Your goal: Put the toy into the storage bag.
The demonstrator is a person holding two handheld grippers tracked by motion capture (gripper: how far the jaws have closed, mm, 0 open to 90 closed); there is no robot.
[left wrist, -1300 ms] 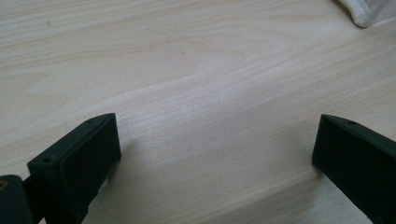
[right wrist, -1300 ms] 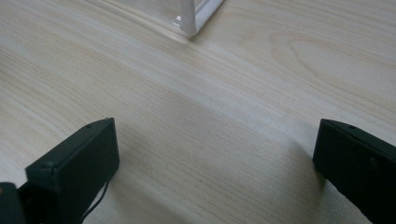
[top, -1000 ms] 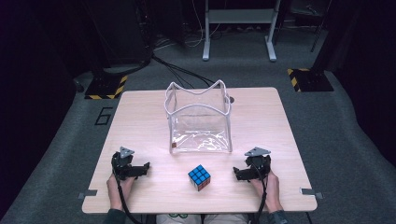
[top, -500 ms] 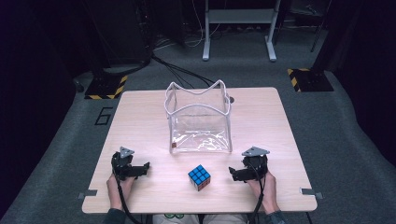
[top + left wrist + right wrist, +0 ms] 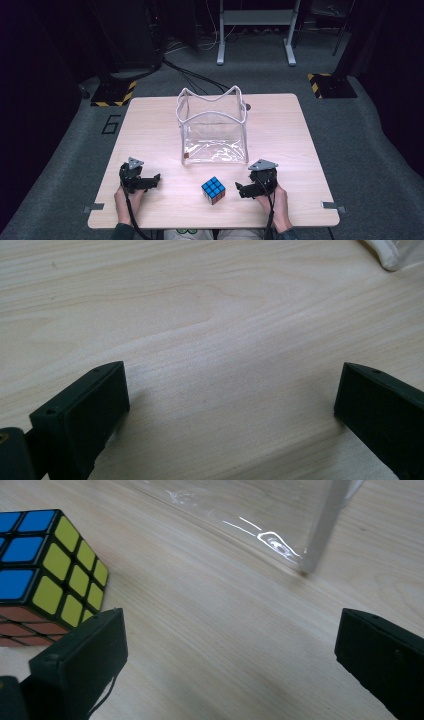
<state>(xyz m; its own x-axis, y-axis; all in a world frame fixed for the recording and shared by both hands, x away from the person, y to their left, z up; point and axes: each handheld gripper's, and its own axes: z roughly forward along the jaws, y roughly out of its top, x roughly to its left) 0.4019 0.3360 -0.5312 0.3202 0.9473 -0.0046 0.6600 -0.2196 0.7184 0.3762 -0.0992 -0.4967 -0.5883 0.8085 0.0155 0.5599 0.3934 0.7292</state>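
A scrambled puzzle cube (image 5: 213, 190), blue face up, lies on the wooden table (image 5: 280, 130) near its front edge. In the right gripper view the cube (image 5: 45, 575) sits at the left, just beyond the left jaw, showing blue, yellow and orange faces. My right gripper (image 5: 241, 190) rests on the table a little to the right of the cube, jaws pointing at it, open (image 5: 230, 630) and empty. At the front left my left gripper (image 5: 154, 181) lies on the table, open (image 5: 232, 390), with bare wood between its jaws.
A clear plastic bag (image 5: 214, 127) with a white rim stands open-topped mid-table, just behind the cube. Its lower corner (image 5: 305, 555) shows ahead of the right gripper, and a corner (image 5: 395, 252) shows far ahead of the left gripper. Dark floor, cables and a stand surround the table.
My right gripper has crept slightly left, toward the cube. The left gripper, cube and bag have stayed put.
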